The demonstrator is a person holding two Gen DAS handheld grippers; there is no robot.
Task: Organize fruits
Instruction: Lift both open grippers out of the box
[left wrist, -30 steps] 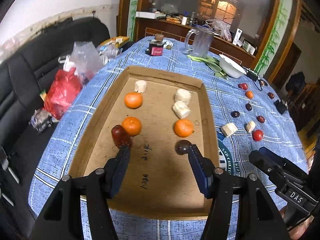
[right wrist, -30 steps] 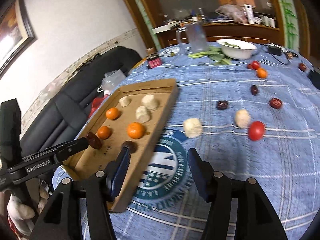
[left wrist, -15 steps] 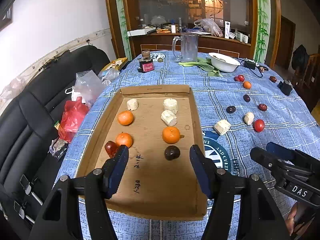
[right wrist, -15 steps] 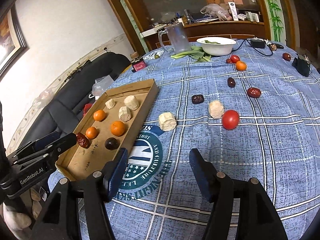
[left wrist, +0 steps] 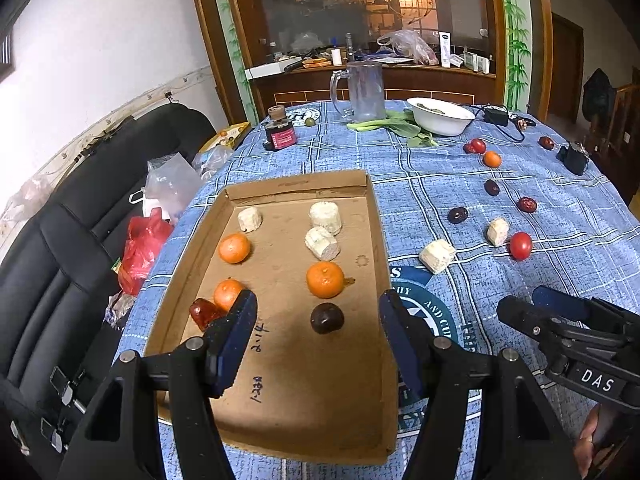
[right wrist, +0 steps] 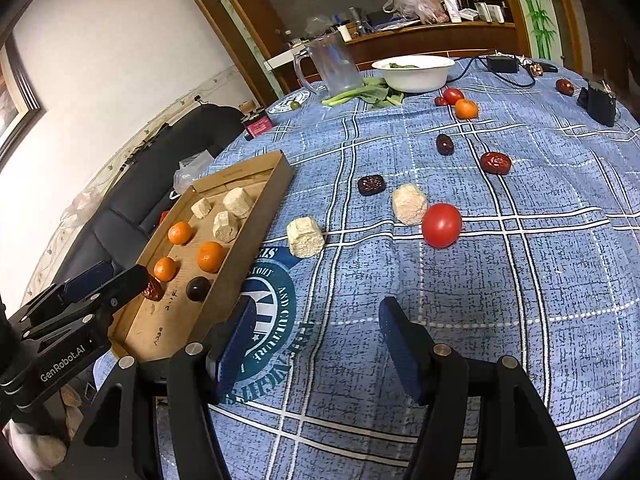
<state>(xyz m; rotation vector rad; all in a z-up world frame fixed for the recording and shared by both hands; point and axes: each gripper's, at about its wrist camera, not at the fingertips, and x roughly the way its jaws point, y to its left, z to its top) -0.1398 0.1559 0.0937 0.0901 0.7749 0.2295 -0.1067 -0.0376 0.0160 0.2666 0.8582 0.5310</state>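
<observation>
- The left claw [left wrist: 318, 332] hangs over the near end of the cardboard box [left wrist: 374, 240]. Its jaws are apart and hold nothing.
- The right claw [right wrist: 312, 340] hangs over the blue cloth [right wrist: 520, 280] on the desk. Its jaws are apart and hold nothing too.
- In the box lie three oranges, three pale chunks, a dark round fruit [left wrist: 327, 318] and a red date [left wrist: 204, 313].
- The red date sits just beside the left claw's left finger [left wrist: 234, 336].
- Out on the cloth lie two pale chunks, a red tomato [right wrist: 441, 225] and some dark dates.
- A white bowl [right wrist: 414, 72] stands at the far side, well apart from the box.
</observation>
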